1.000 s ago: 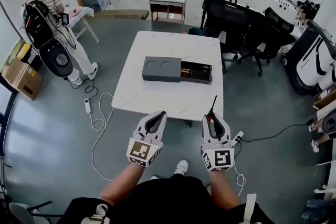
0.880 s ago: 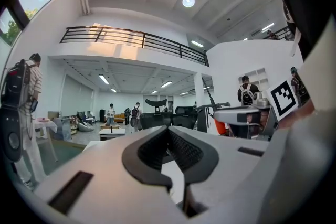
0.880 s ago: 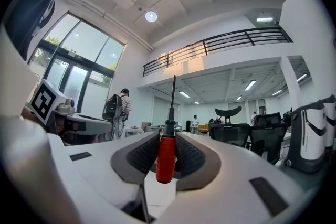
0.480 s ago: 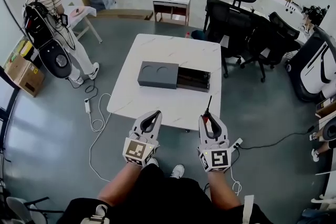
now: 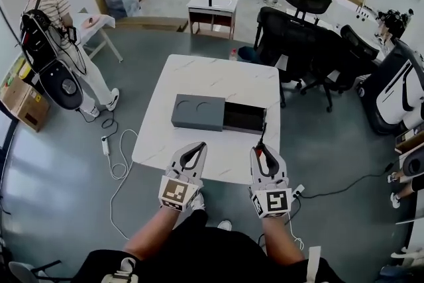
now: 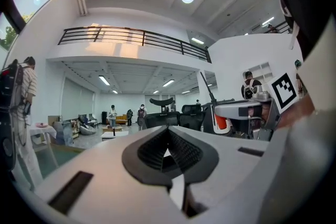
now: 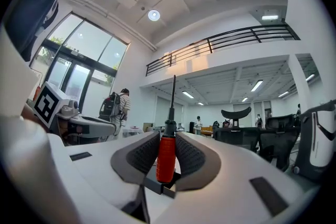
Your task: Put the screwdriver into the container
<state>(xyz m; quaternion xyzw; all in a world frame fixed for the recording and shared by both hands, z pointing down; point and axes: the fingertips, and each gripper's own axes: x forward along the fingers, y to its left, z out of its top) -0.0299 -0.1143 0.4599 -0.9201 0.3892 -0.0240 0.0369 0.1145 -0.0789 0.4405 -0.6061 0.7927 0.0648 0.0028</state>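
I've got the right gripper clamped on the screwdriver by its red handle, shaft poking out past the tips so it can lead into the container ahead, while the left gripper sits alongside, jaws together and empty.

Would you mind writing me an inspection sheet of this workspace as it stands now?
Surface: white table, marbled top, mostly bare.
Job's things: grey container on the table, its dark right end open; red-handled screwdriver not yet in it.
Clutter: nothing seen on the table.
Grippers: right gripper shut on the screwdriver's handle, shaft pointing ahead; left gripper tips together, nothing between them.
Cables: white cable and power strip on the floor left of the table; black cable on the floor to the right.
Surroundings: person with a backpack at left; office chairs beyond the table; cardboard box.
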